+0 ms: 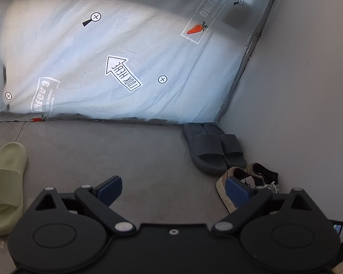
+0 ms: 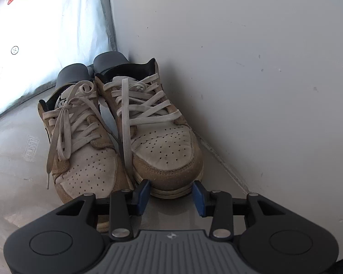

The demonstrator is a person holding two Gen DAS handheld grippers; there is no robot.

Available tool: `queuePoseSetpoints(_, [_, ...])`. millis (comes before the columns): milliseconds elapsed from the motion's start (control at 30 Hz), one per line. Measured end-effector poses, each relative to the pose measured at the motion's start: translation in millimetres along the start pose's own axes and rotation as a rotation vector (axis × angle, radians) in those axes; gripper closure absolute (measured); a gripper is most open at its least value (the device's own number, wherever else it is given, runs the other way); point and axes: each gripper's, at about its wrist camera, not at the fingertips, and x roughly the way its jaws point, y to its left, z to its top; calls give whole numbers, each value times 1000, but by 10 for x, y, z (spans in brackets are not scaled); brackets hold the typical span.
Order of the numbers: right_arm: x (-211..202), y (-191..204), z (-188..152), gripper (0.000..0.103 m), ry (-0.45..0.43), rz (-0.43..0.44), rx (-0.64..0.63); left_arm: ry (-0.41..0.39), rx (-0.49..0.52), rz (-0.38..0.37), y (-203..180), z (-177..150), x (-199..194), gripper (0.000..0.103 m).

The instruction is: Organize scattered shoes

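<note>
Nearest our right hand, the right gripper (image 2: 171,190) has its two blue pads set on either side of the toe of the right-hand sneaker (image 2: 157,137), drawn in close against the sole and apparently pinching it. That shoe points its toe straight at us, its long axis running away from the gripper toward the corner, so we judge any pull or push will travel along the shoe's length. Its mate, the left-hand sneaker (image 2: 84,141), lies touching it on the left, toe also toward us, laces trailing loose onto the floor (image 2: 18,159). Just beyond the pair stand two grey slides (image 2: 80,74), side by side, tucked into the corner where the bed (image 2: 45,34) meets the wall (image 2: 251,68).

Our left gripper (image 1: 173,190) hovers well back over bare floor, jaws wide apart and holding nothing; from there the sneakers sit to its right, the grey slides farther off, and a pale green slide (image 1: 4,187) lies alone at the far left. We judge the right hand nearer to the sneakers, and the green slide the left hand's likeliest job.
</note>
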Motion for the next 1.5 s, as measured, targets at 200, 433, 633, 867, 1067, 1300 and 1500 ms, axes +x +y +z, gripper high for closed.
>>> queuePoseSetpoints(200, [93, -27, 62, 60, -6, 7, 16, -9, -31, 15, 60, 8, -35, 5])
queuePoseSetpoints(433, [-244, -129, 39, 59, -38, 45, 64, -12, -31, 10, 44, 11, -51, 5])
queuePoseSetpoints(633, [-471, -70, -90, 59, 3, 133, 121, -8, -24, -4, 25, 11, -48, 5])
queuePoseSetpoints(867, [-490, 134, -262, 52, 58, 191, 120, -9, -17, -15, 30, 9, -72, 5])
queuePoseSetpoints(1067, [-390, 373, -241, 43, 42, 169, 90, -11, -23, -15, 54, 6, -71, 5])
queuePoseSetpoints(1300, [-266, 363, -70, 52, 60, 101, 167, -17, -42, -3, 97, -6, -69, 5])
queuePoseSetpoints(1500, [-240, 477, -10, 51, 78, 52, 111, -42, -51, 11, 127, 12, -128, 5])
